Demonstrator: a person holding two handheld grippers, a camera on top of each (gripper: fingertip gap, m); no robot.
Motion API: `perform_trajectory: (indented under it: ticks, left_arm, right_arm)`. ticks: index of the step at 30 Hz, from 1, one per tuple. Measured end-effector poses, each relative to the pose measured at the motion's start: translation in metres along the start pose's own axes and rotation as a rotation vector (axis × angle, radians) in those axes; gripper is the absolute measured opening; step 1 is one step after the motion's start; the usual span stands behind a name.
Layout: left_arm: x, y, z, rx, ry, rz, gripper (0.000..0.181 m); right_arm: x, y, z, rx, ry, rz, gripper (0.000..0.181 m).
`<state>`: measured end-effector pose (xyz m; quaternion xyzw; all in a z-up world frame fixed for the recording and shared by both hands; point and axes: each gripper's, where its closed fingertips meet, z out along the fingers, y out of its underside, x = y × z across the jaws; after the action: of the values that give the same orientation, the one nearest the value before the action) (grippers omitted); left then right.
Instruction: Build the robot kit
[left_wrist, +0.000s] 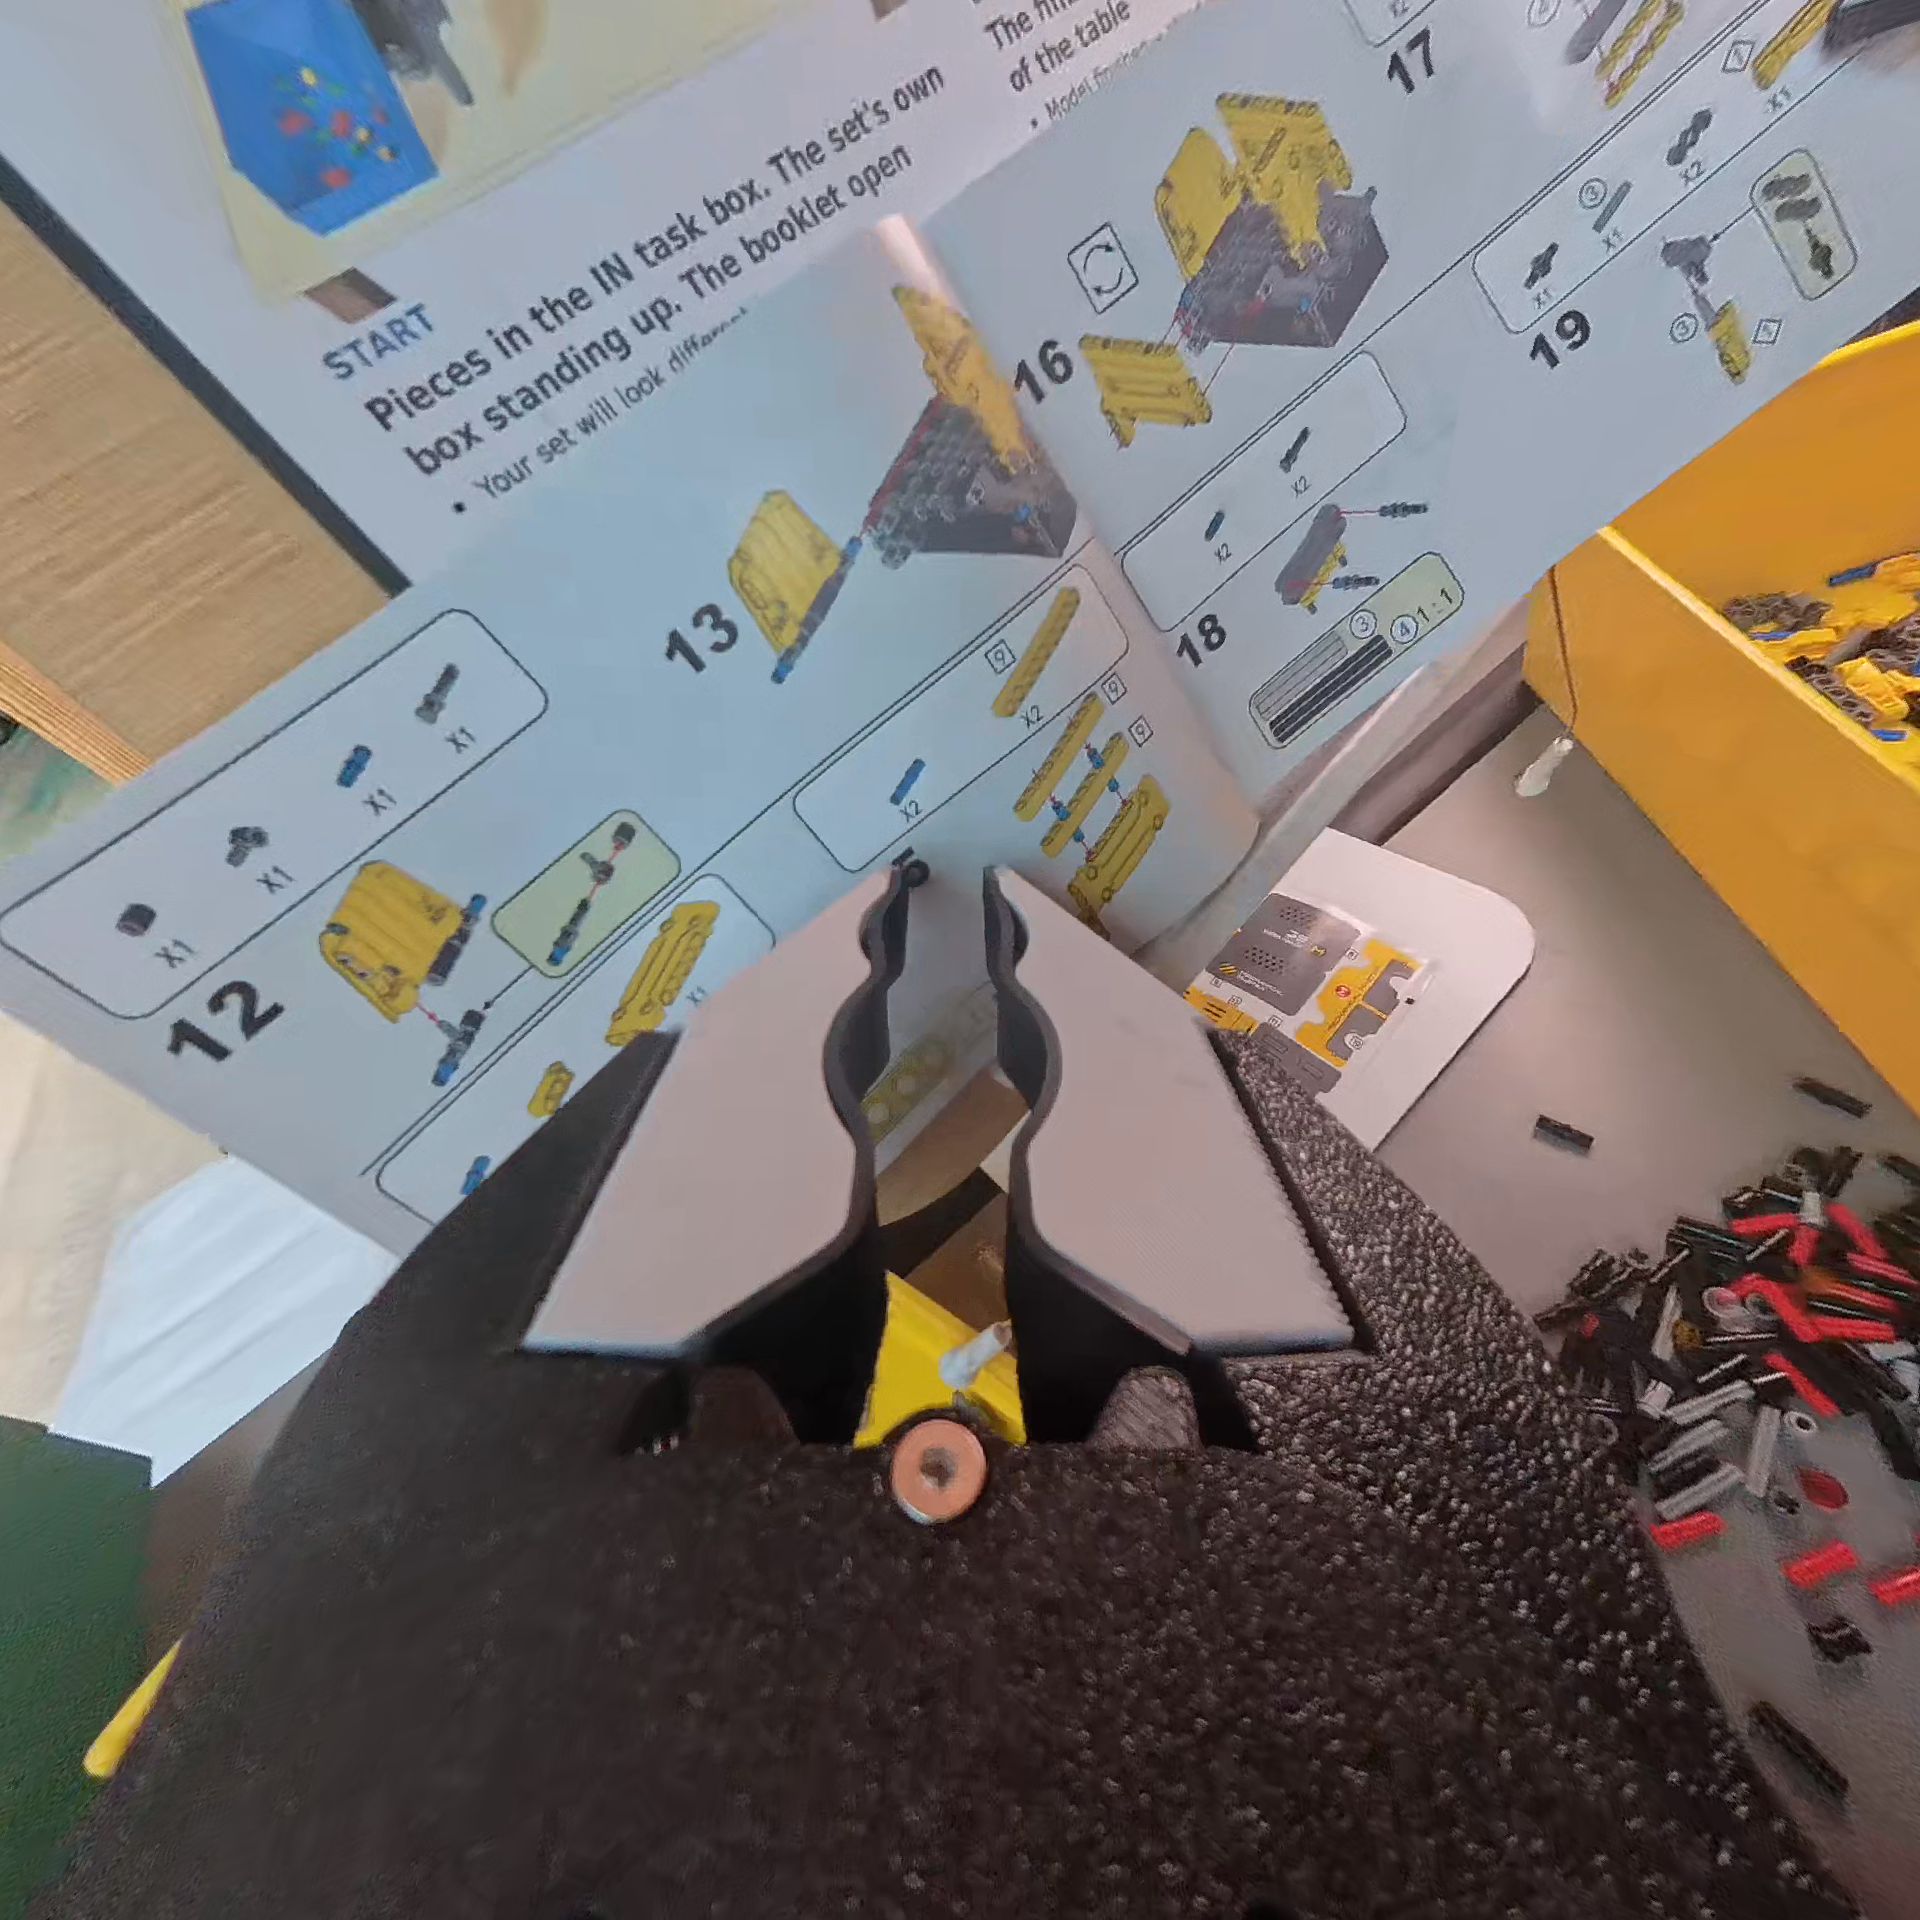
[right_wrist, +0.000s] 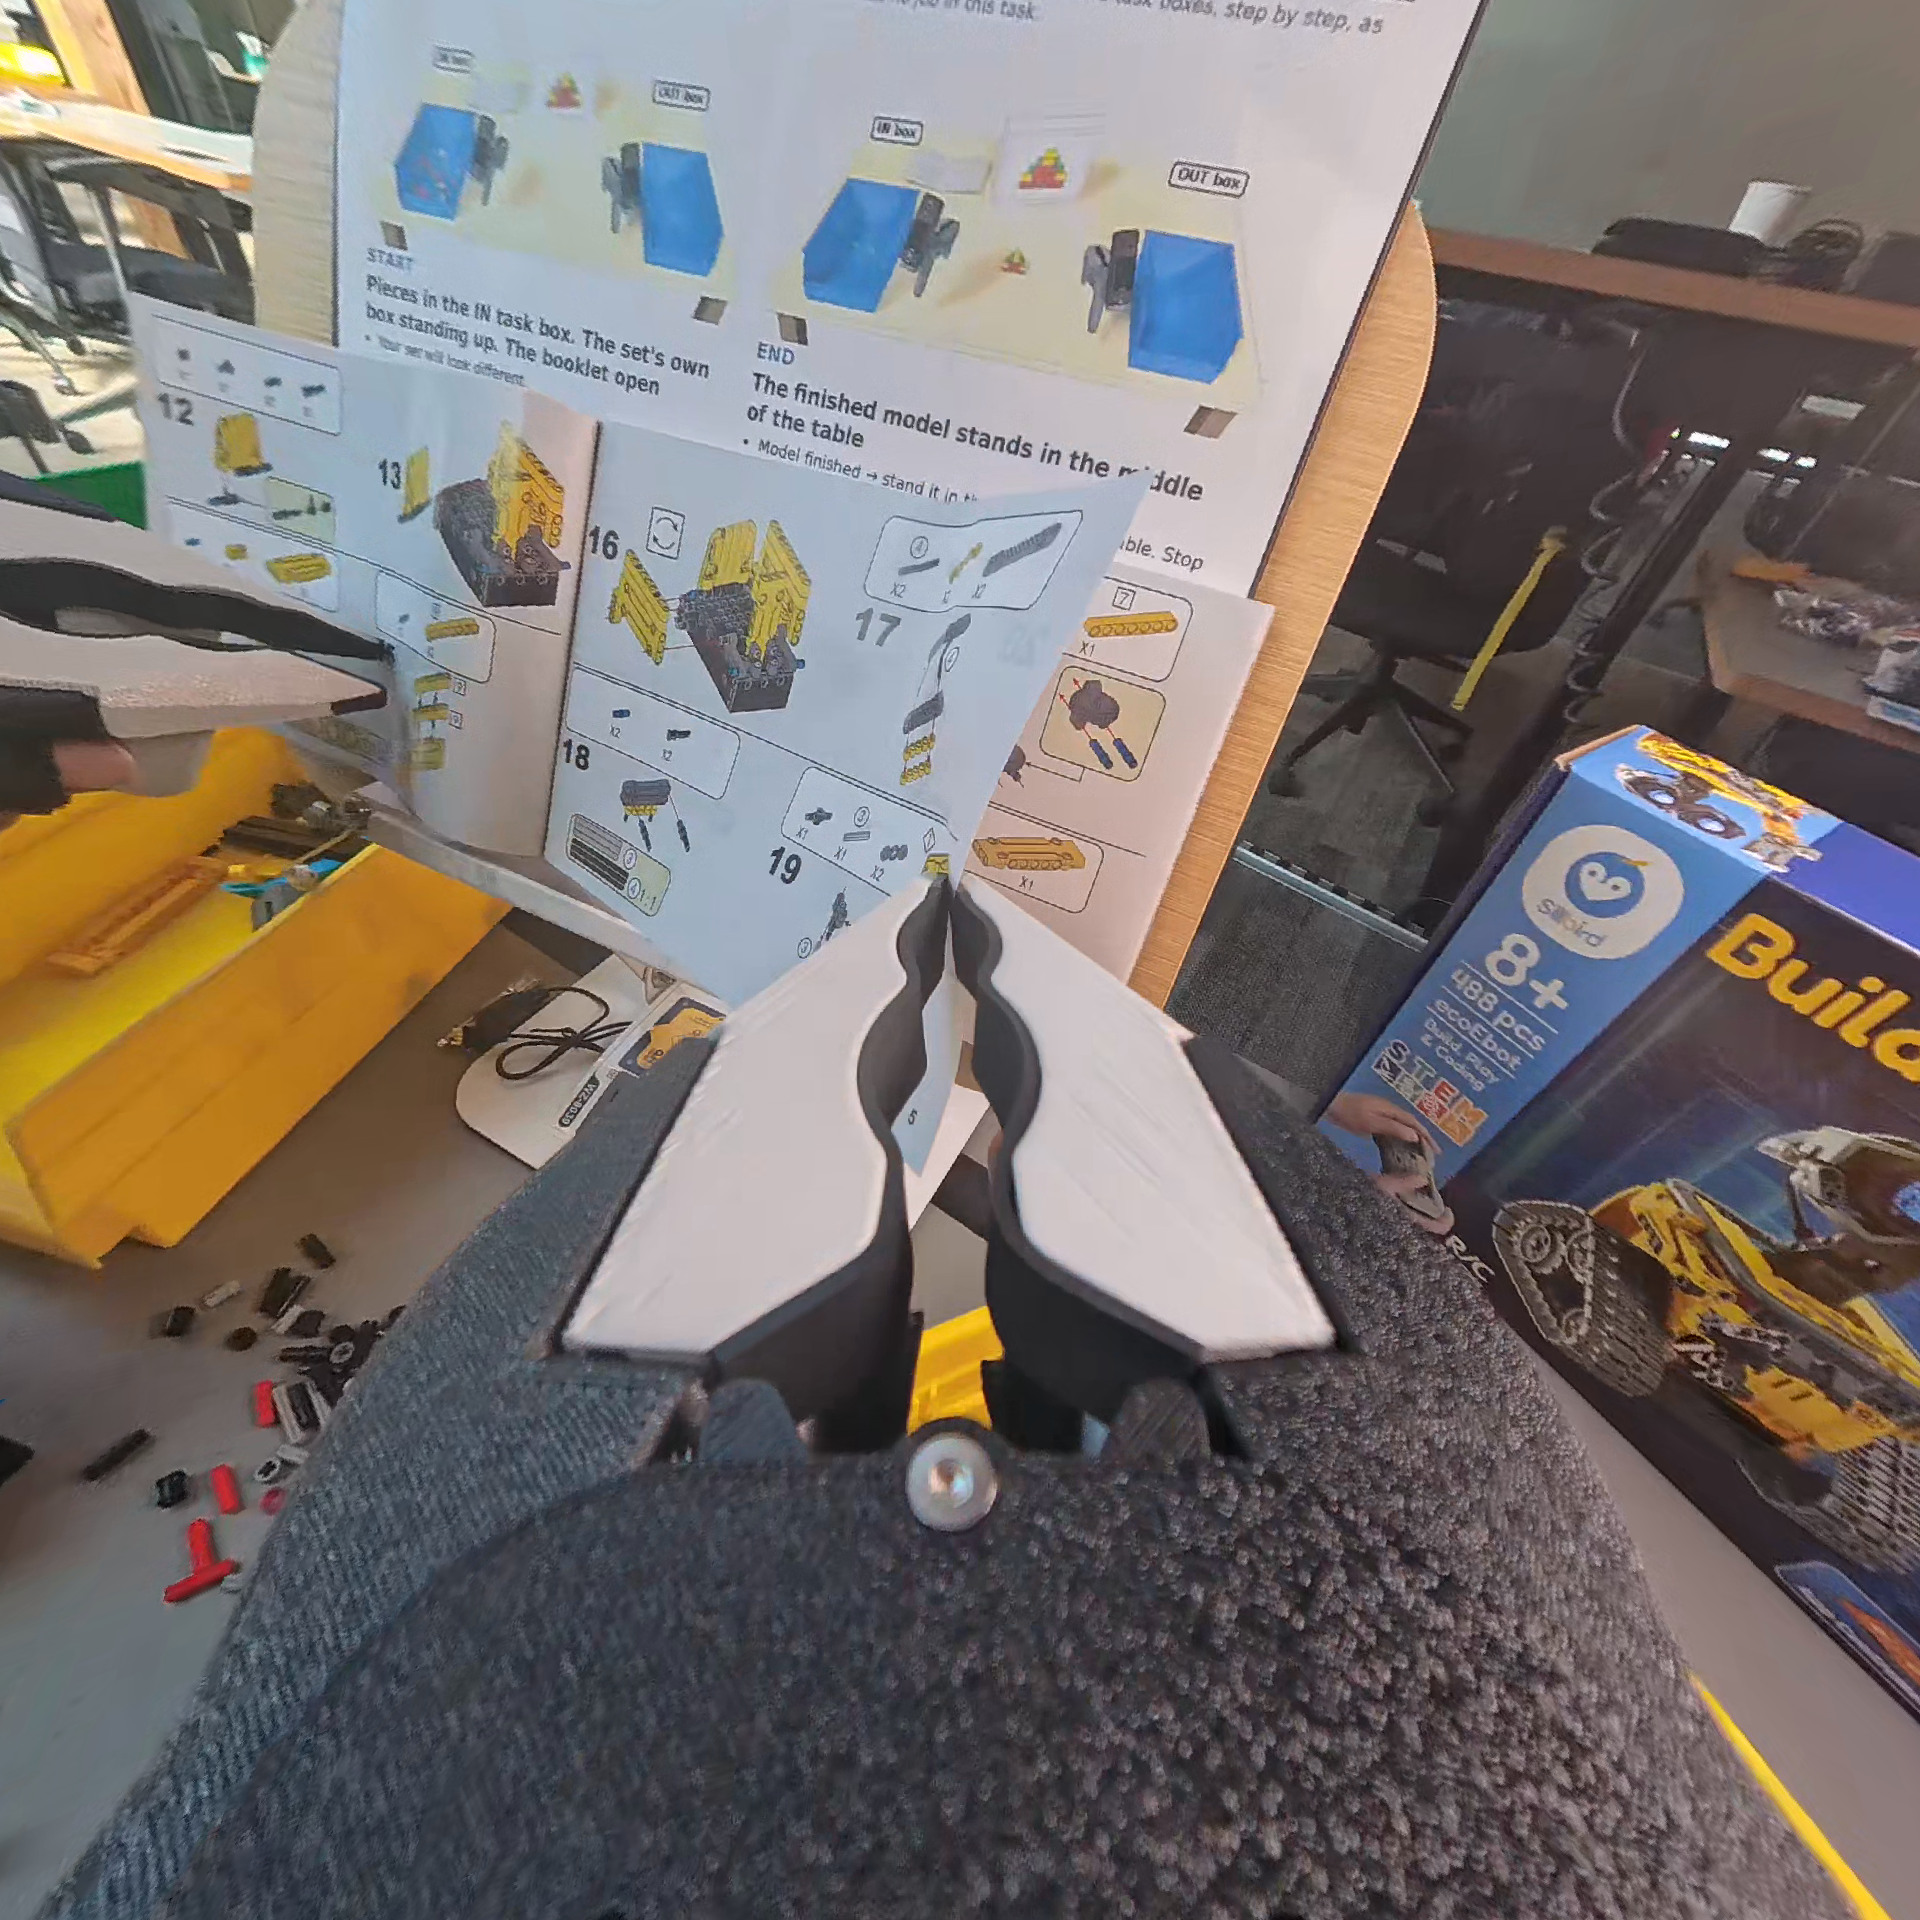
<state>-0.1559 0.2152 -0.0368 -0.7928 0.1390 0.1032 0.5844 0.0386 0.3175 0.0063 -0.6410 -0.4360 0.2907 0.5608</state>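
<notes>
**Two grippers at an open instruction booklet, work table with loose building pieces**

Right gripper (right_wrist: 948, 896): jaws closed, tips pinching the lower corner of the booklet's right-hand page (right_wrist: 831, 707). The page is lifted and curled away from the pages behind it; its corner runs down between the two fingers.

Left gripper (left_wrist: 948, 883): jaws slightly parted, a narrow gap between the tips. Tips lie at the lower edge of the booklet's left-hand page (left_wrist: 582, 790); whether they touch the paper cannot be told. In the right wrist view this gripper enters from the left edge, at the left page.

Instruction booklet (right_wrist: 582, 644): open, propped upright, printed with numbered assembly diagrams of yellow and dark parts. Directly ahead of both grippers.

Printed sheet (right_wrist: 883, 260): large, white, pictures of blue boxes and text, standing behind the booklet against a wooden board (right_wrist: 1340, 499).

Yellow bin (left_wrist: 1745, 748): right of the booklet in the left wrist view, holding yellow, black and blue pieces.

Loose pieces (left_wrist: 1766, 1340): black, red and grey, scattered on the grey table (right_wrist: 94, 1558) near the left gripper.

Product box (right_wrist: 1621, 1091): blue, pictured yellow tracked vehicle, standing right of the right gripper.

Sticker sheet (left_wrist: 1320, 987): flat on the table below the booklet.
</notes>
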Motion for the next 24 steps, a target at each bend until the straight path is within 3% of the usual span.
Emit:
perform_trajectory:
  ticks: [3,7,11,14,19,21,24]
  left_arm:
    - [0.004,-0.01,-0.007,0.095,0.116,-0.172,0.018]
    - [0.027,-0.055,-0.052,0.339,0.41,-0.47,0.031]
    - [0.04,-0.073,-0.088,0.455,0.577,-0.622,0.048]
    - [0.027,-0.06,-0.089,0.424,0.479,-0.632,0.048]
    - [-0.01,-0.026,-0.068,0.301,0.291,-0.62,0.027]
    - [-0.017,-0.019,-0.064,0.281,0.282,-0.61,0.004]
    - [-0.031,-0.007,-0.058,0.259,0.249,-0.605,0.0]
  right_arm:
    - [-0.02,-0.01,-0.002,0.023,-0.014,-0.009,0.0]
    - [-0.115,-0.033,-0.005,0.118,-0.259,-0.117,0.0]
    - [-0.189,-0.036,0.029,0.114,-0.299,-0.276,0.0]
    - [-0.214,-0.04,0.062,0.153,-0.227,-0.374,0.0]
    - [-0.249,-0.037,0.091,0.195,-0.248,-0.444,0.007]
    - [-0.255,-0.032,0.096,0.185,-0.246,-0.49,0.02]
    - [-0.258,-0.031,0.085,0.214,-0.26,-0.524,0.045]
